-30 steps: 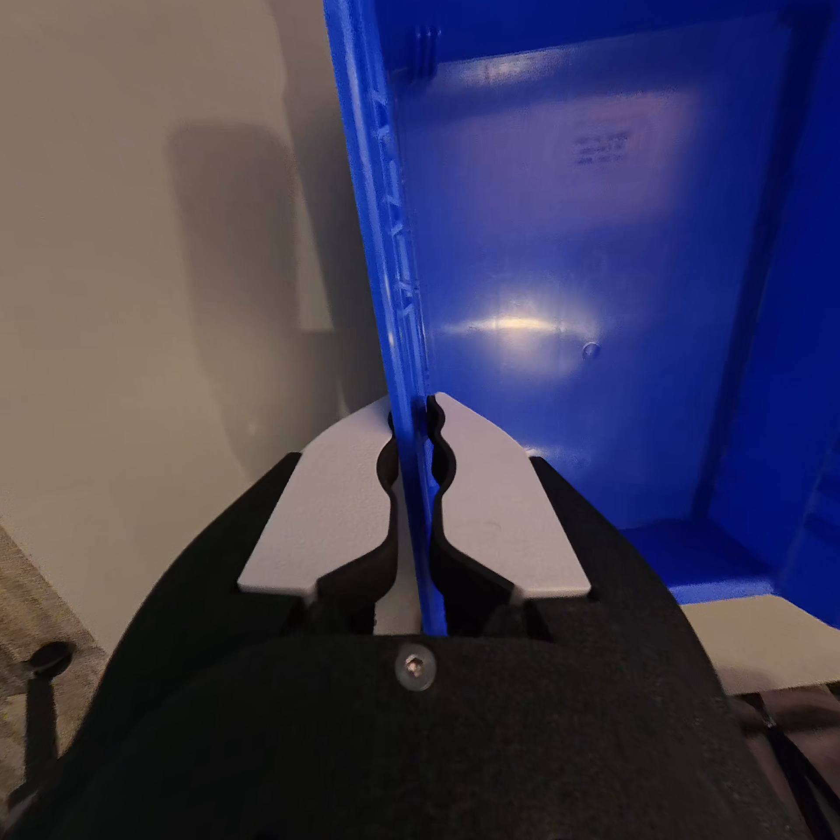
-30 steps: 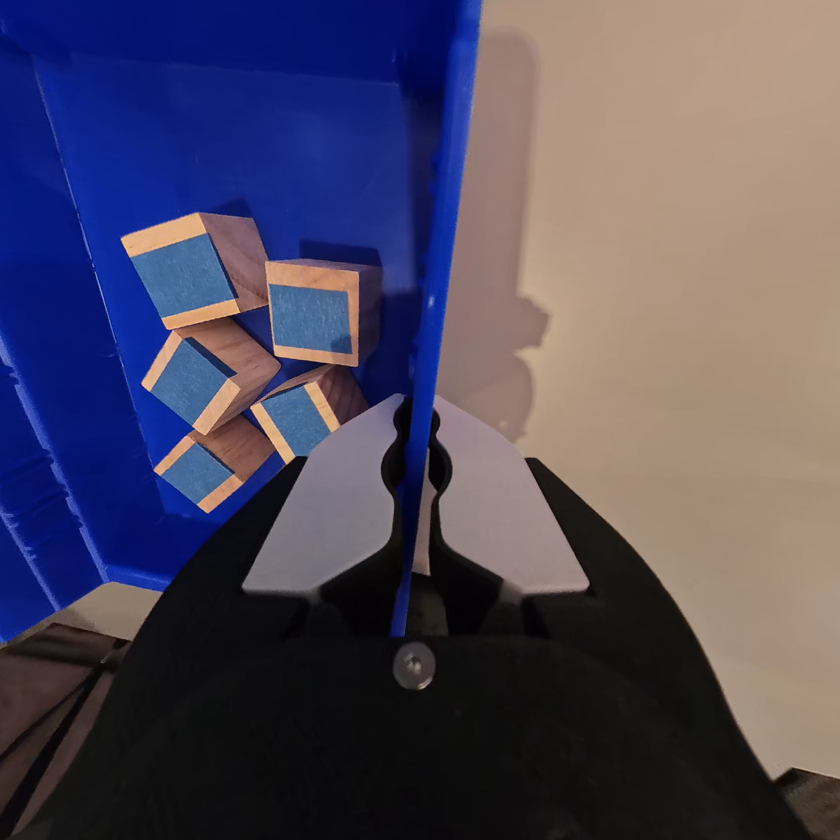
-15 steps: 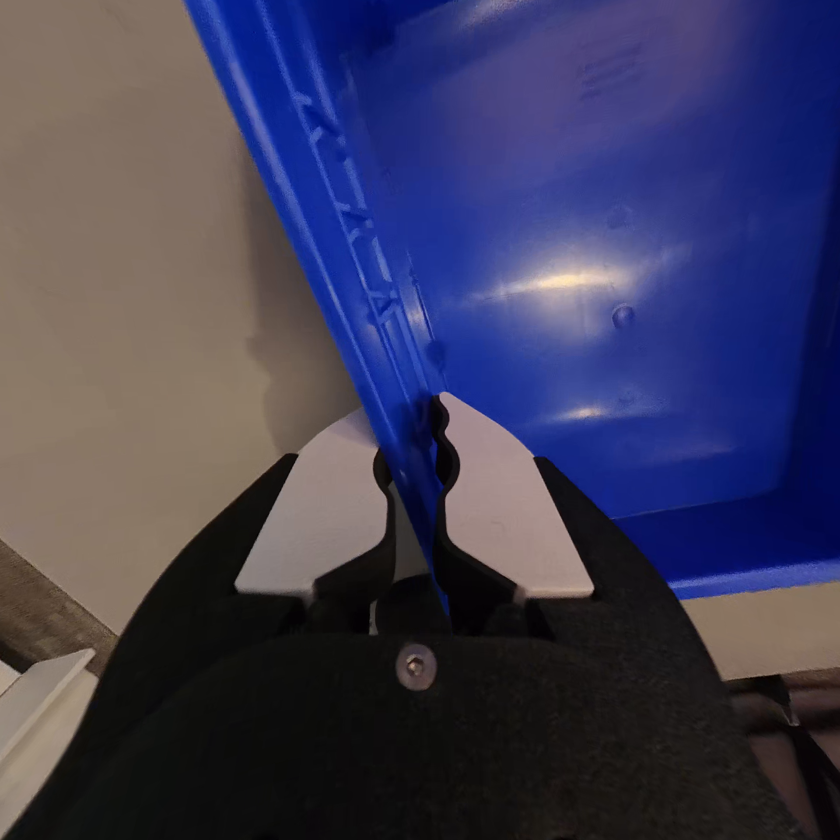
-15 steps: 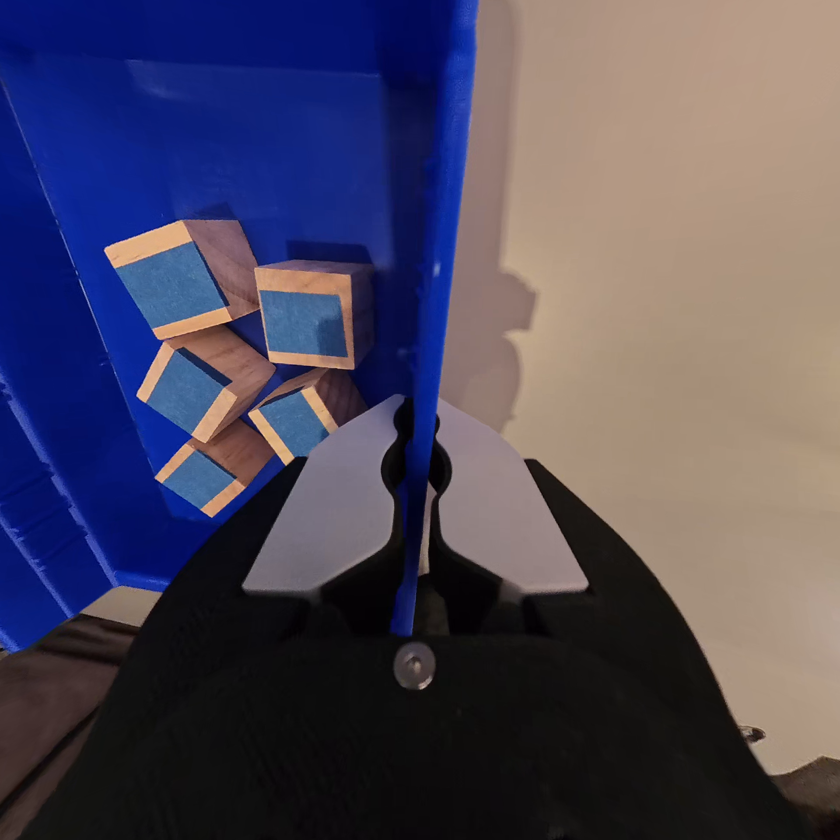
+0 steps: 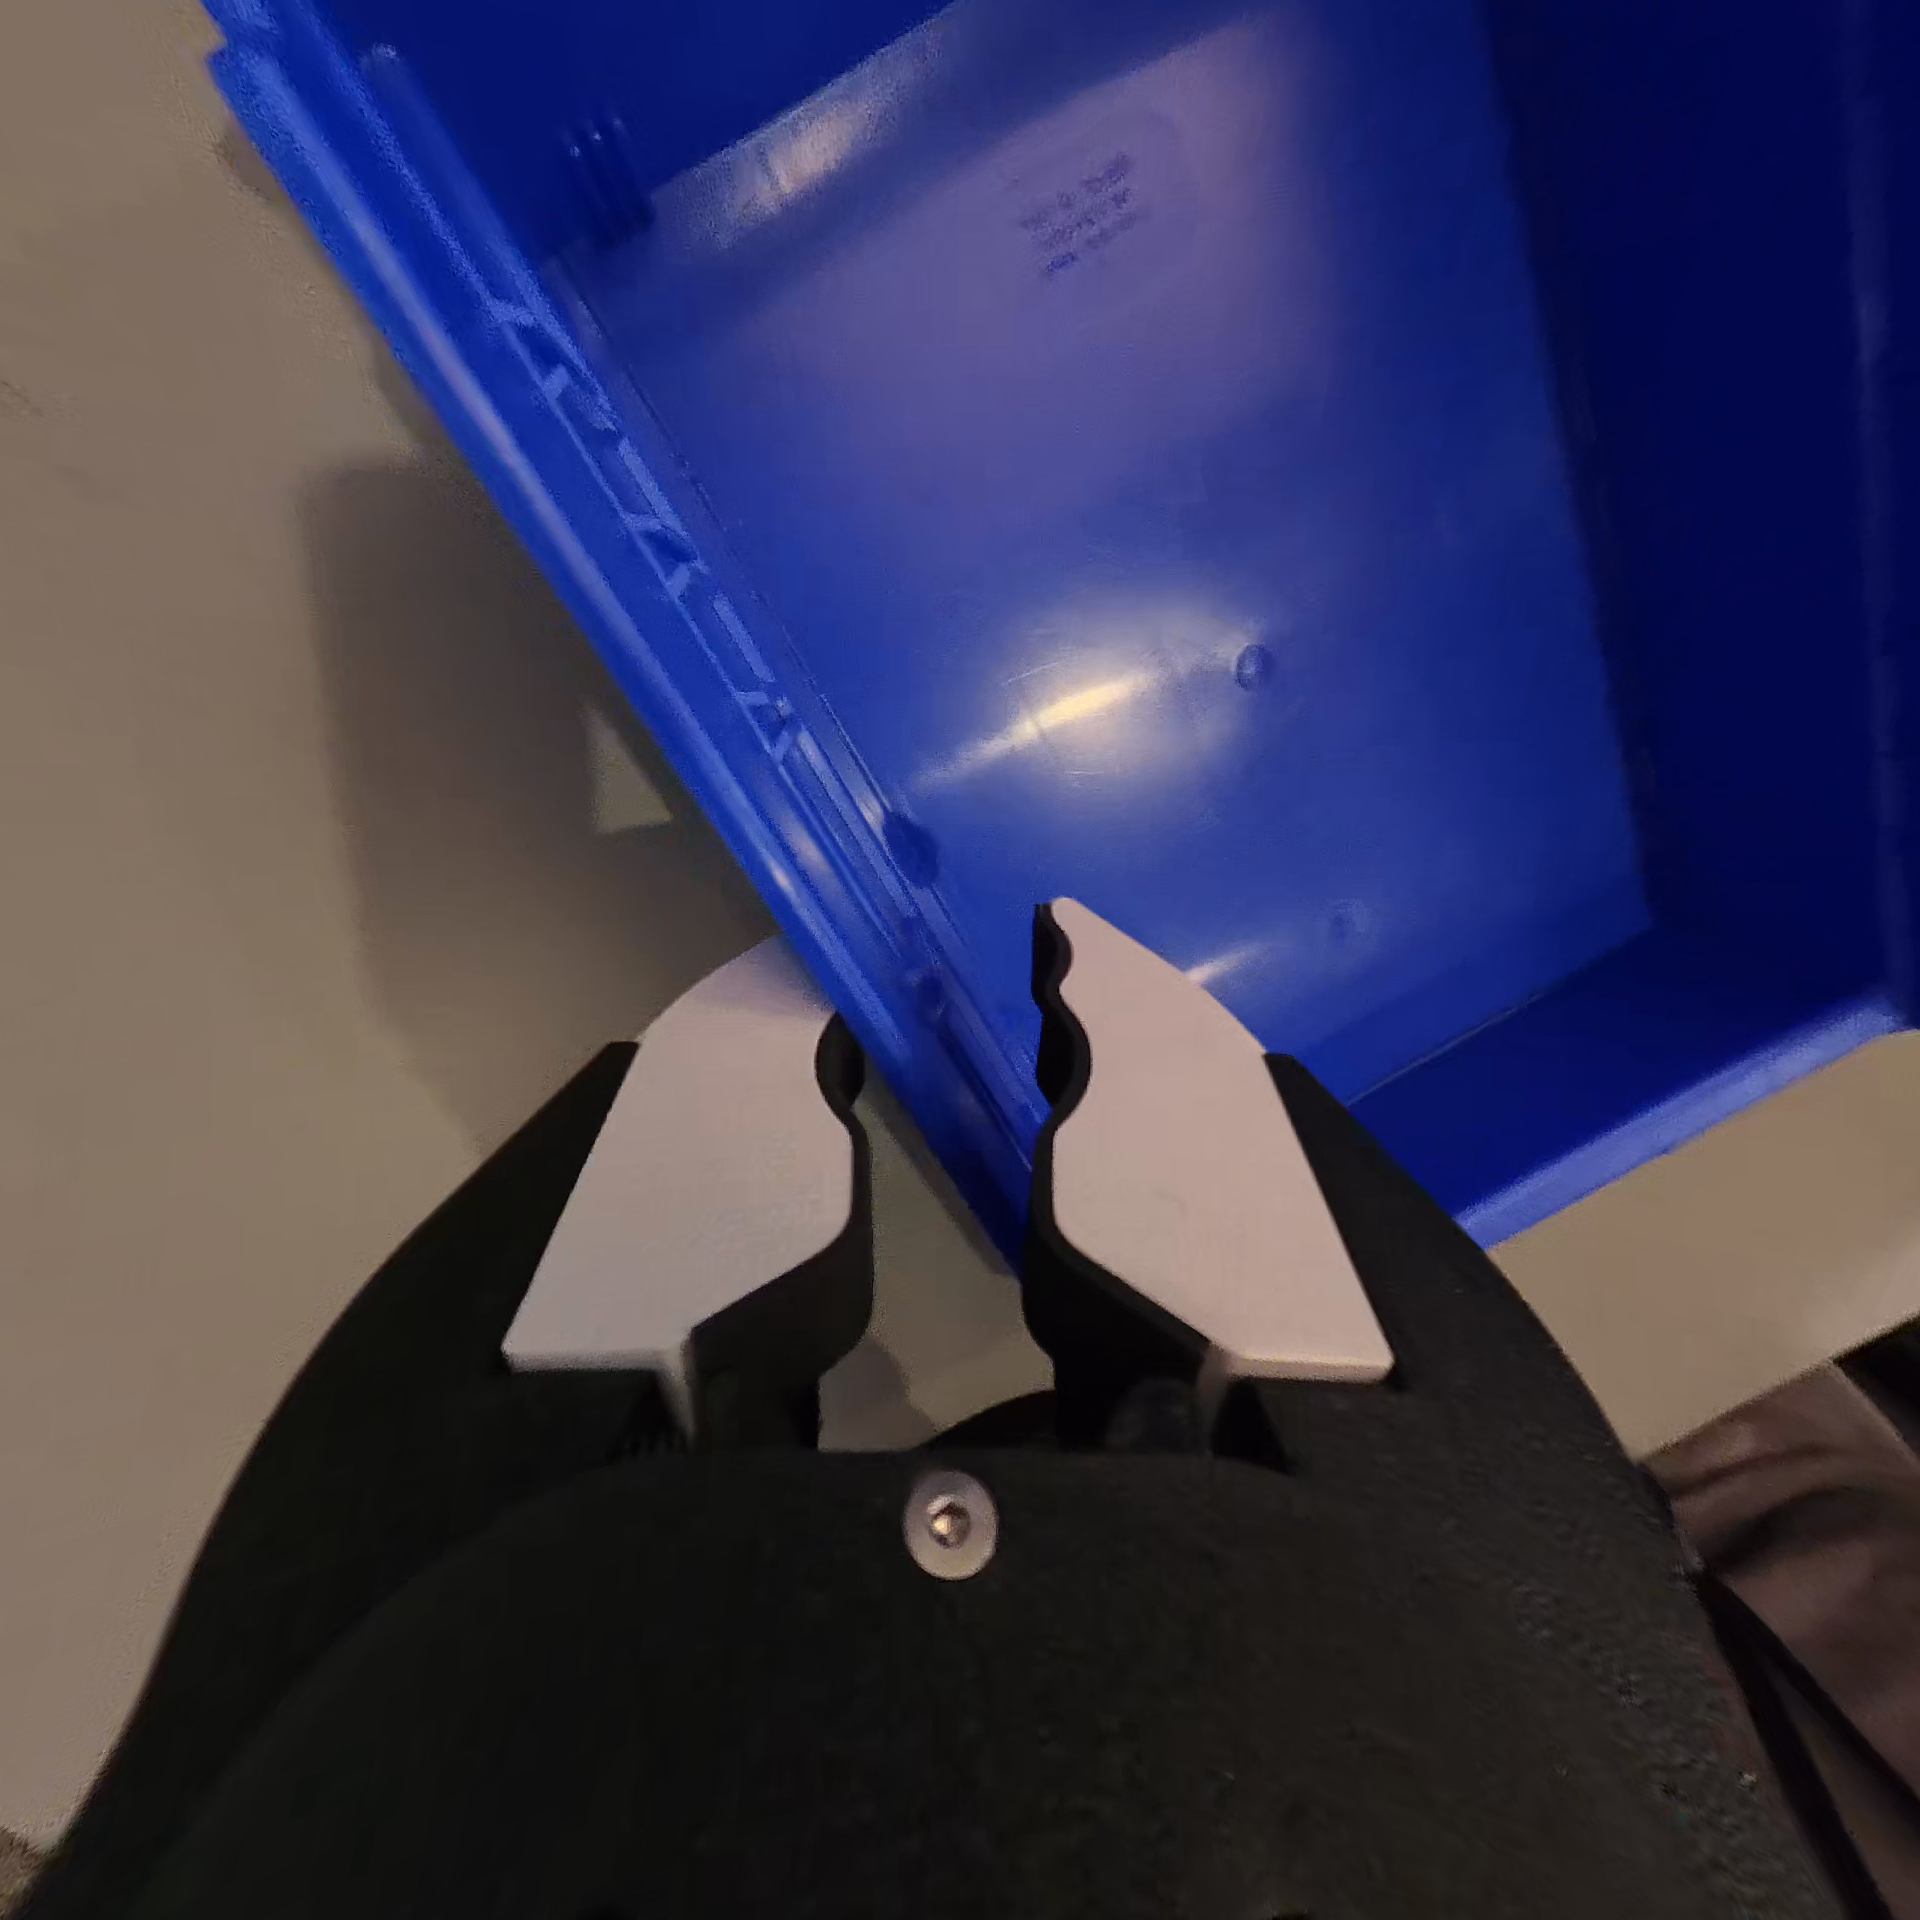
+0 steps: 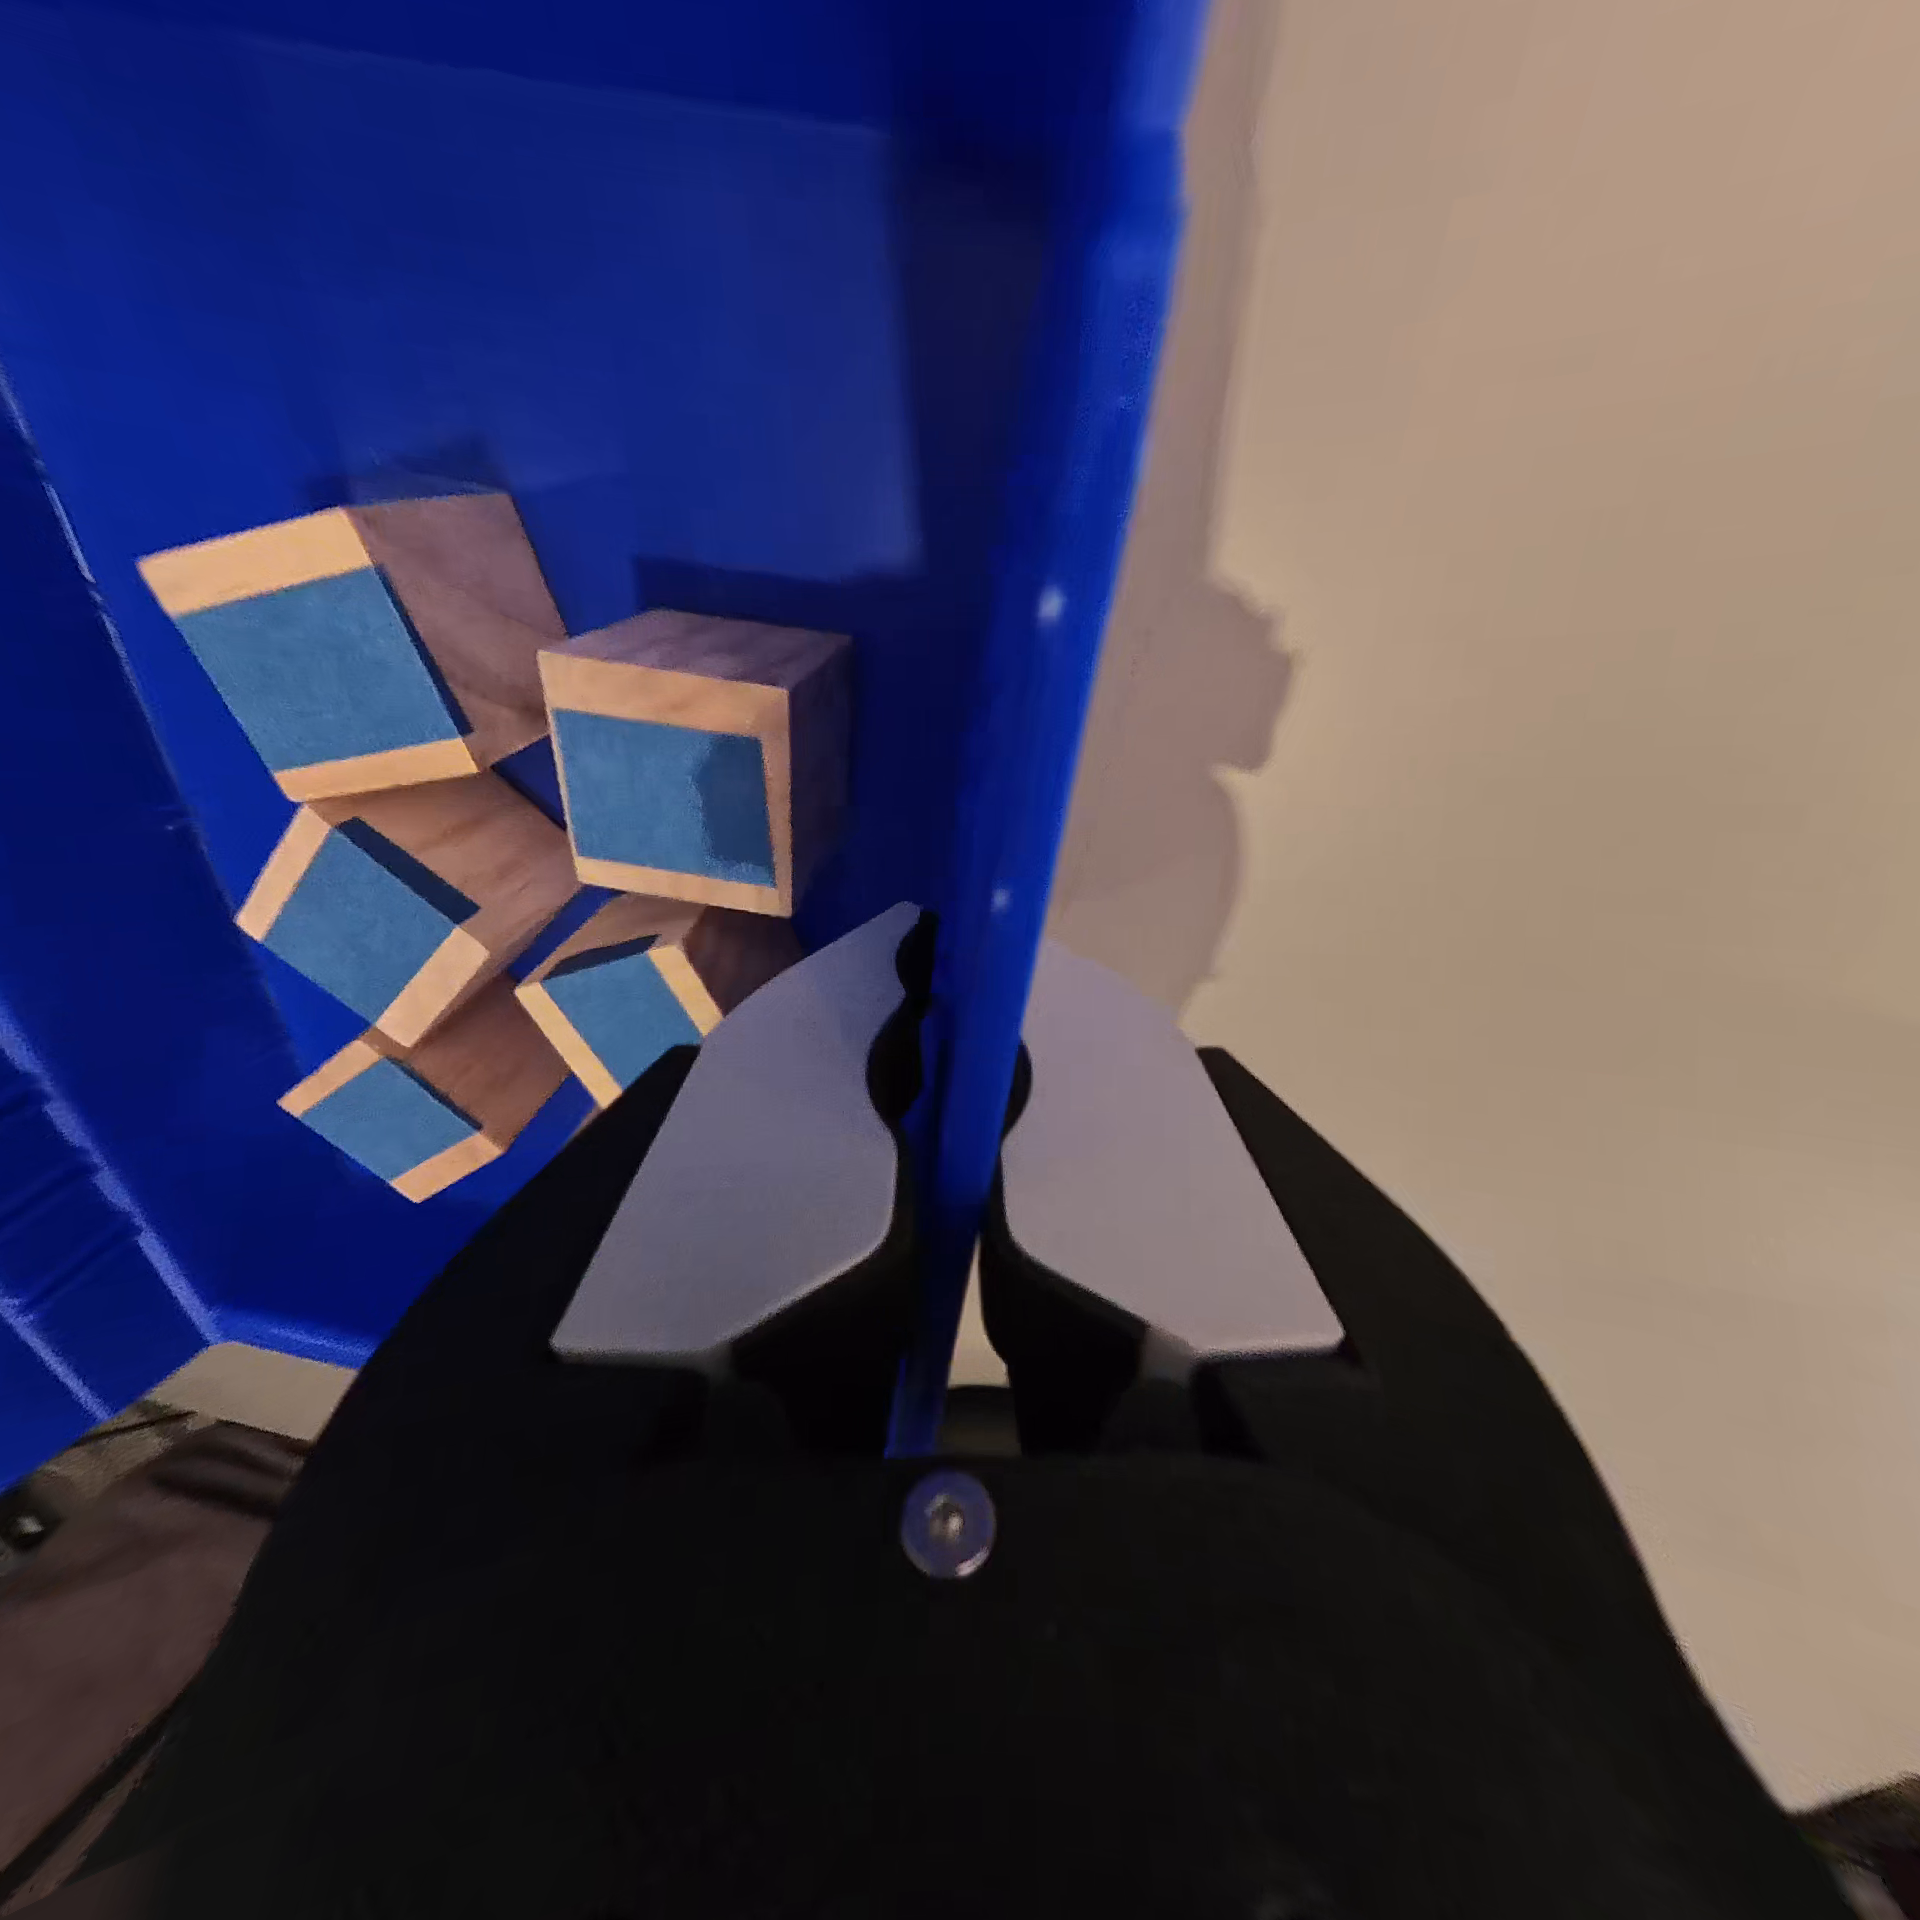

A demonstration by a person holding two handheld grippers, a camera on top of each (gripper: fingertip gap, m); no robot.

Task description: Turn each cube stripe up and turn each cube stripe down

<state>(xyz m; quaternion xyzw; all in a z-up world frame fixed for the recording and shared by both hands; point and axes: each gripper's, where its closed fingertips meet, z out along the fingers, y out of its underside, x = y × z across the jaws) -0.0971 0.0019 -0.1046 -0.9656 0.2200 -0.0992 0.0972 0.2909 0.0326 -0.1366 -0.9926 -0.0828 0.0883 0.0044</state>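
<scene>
While right tongs [image 6: 971,1023] pinch bin wall [image 6: 1039,623], cubes [image 6: 665,769] lie left.

Surface: plain beige tabletop [image 6: 1558,727], matte, warmly lit, soft grey shadows; dark fabric [image 5: 1766,1475] below its near edge.

surface: plain beige table top [image 6: 1558,727], matte, with soft shadows | resting on it: blue plastic bin [image 5: 1195,520], angled in the left wrist view | table's near edge shows below the bin [image 5: 1662,1278] | beyond edge: dark, unclear
</scene>
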